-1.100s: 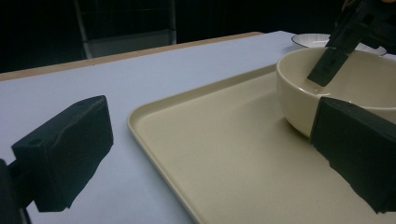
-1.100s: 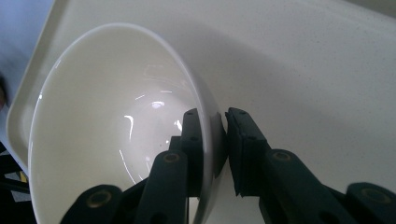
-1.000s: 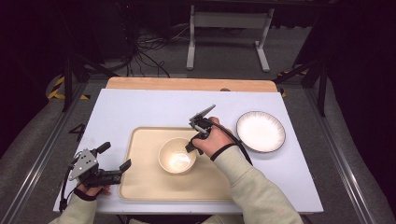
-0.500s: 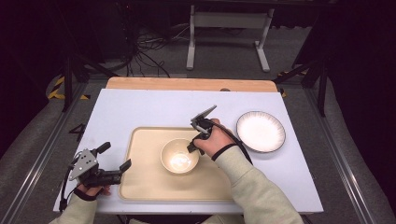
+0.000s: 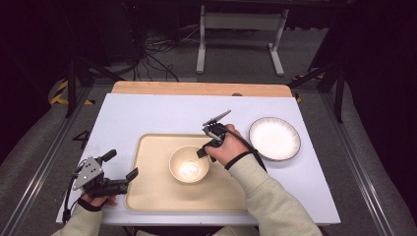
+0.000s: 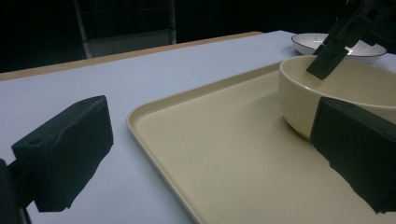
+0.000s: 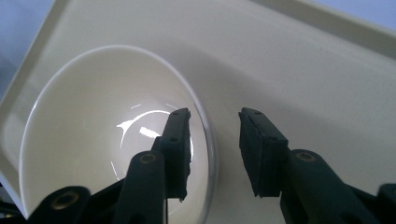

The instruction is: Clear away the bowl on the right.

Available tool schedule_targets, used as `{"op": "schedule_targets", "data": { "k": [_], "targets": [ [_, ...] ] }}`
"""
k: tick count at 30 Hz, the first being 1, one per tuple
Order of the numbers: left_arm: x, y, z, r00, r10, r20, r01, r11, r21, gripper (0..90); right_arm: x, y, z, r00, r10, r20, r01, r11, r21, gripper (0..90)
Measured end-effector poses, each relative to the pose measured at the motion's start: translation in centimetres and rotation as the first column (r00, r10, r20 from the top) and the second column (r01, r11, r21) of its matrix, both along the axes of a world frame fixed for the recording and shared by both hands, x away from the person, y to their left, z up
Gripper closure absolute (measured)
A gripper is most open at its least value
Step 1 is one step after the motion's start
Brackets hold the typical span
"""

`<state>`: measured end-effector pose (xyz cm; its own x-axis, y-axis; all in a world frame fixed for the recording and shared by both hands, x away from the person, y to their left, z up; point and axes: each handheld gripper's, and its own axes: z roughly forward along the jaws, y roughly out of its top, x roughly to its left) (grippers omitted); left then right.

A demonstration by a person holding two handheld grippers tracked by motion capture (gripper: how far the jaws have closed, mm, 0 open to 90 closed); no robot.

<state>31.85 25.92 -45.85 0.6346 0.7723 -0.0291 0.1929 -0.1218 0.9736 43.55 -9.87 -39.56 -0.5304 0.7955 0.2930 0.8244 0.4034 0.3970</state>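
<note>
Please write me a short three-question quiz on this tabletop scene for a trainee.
1. True or false: the bowl stands on the tray.
2. Multiple choice: the right gripper has its jaws A) shut on the plate, B) open astride the bowl's rim, C) flat on the table.
3. Fill in: the left gripper is open at the tray's ____ edge.

Key: 1 true; 2 B; 3 left.
</note>
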Motion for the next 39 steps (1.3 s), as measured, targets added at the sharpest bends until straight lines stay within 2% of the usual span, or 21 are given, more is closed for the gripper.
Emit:
{"op": "schedule_targets", "data": {
  "k": [4,6,7,9,12,16,18,20,21,23,26,28,30,34,35,36,37,39],
  "targets": [
    [0.0,0.0,0.0,1.0,0.0,0.0,0.0,1.0,0.0,0.1,-0.5,-0.2,0.4,0.9965,0.025,0.08,-0.026,1.0,0.011,56.8],
    [0.0,0.0,0.0,1.0,-0.001,-0.001,0.001,1.0,0.001,0.1,-0.8,-0.3,0.6,0.9945,0.028,0.101,-0.03,0.999,0.02,53.7],
    [0.0,0.0,0.0,1.0,0.0,0.0,0.0,1.0,0.0,0.1,-1.0,-0.4,0.7,0.9909,0.04,0.128,-0.044,0.999,0.029,51.0],
    [0.0,0.0,0.0,1.0,0.0,0.0,0.0,1.0,-0.001,0.1,-1.4,-0.6,0.9,0.979,0.072,0.191,-0.08,0.996,0.036,46.2],
    [0.0,0.0,0.0,1.0,0.001,-0.001,-0.001,1.0,0.002,0.1,-1.8,-0.8,0.9,0.9636,0.109,0.244,-0.127,0.99,0.056,41.7],
    [0.0,0.0,0.0,1.0,0.0,0.0,0.0,1.0,0.002,0.1,-2.3,-1.5,1.3,0.939,0.11,0.326,-0.141,0.987,0.073,38.0],
    [0.0,0.0,0.0,1.0,0.002,-0.001,-0.002,1.0,0.0,0.1,-2.5,-1.9,1.5,0.9298,0.107,0.352,-0.146,0.986,0.084,37.3],
    [0.0,0.0,0.0,1.0,0.001,-0.001,-0.001,1.0,0.0,0.1,-2.7,-2.2,1.6,0.9288,0.116,0.352,-0.16,0.982,0.099,34.9],
    [0.0,0.0,0.0,1.0,0.0,0.0,0.0,1.0,-0.001,0.1,-2.8,-2.4,1.6,0.9255,0.123,0.358,-0.169,0.981,0.099,34.4],
    [0.0,0.0,0.0,1.0,-0.001,0.0,0.001,1.0,-0.001,0.1,-3.1,-2.7,1.8,0.9141,0.131,0.384,-0.183,0.978,0.102,33.9],
    [0.1,0.0,0.0,1.0,0.001,0.002,-0.001,1.0,-0.001,0.1,-3.5,-3.2,2.1,0.8932,0.128,0.431,-0.204,0.97,0.135,31.5],
    [0.0,0.0,0.0,1.0,0.0,0.0,0.0,1.0,0.0,0.1,-3.7,-3.7,2.1,0.8727,0.139,0.468,-0.227,0.964,0.138,29.3],
    [0.0,0.0,0.0,1.0,0.0,0.0,0.0,1.0,0.0,0.1,-3.9,-4.0,2.1,0.8561,0.156,0.493,-0.255,0.957,0.14,27.1],
    [0.0,0.0,0.0,1.0,0.001,-0.001,-0.001,1.0,0.0,0.1,-4.4,-4.9,2.1,0.7999,0.195,0.568,-0.325,0.936,0.138,24.6],
    [0.0,0.0,0.0,1.0,0.002,-0.002,-0.002,1.0,-0.002,0.1,-4.5,-5.0,2.1,0.7923,0.194,0.579,-0.332,0.932,0.143,24.3],
    [0.0,0.0,0.0,1.0,0.002,-0.002,-0.002,1.0,-0.002,0.1,-4.7,-5.3,2.1,0.7785,0.193,0.597,-0.341,0.929,0.145,24.3],
    [0.0,0.0,0.0,1.0,0.003,-0.002,-0.003,1.0,-0.001,0.1,-4.7,-5.4,2.1,0.7723,0.192,0.606,-0.346,0.927,0.147,24.3],
    [0.0,0.0,0.0,1.0,0.004,-0.003,-0.004,1.0,-0.001,0.1,-4.9,-5.9,2.1,0.7674,0.182,0.615,-0.348,0.923,0.161,23.7]
  ]
}}
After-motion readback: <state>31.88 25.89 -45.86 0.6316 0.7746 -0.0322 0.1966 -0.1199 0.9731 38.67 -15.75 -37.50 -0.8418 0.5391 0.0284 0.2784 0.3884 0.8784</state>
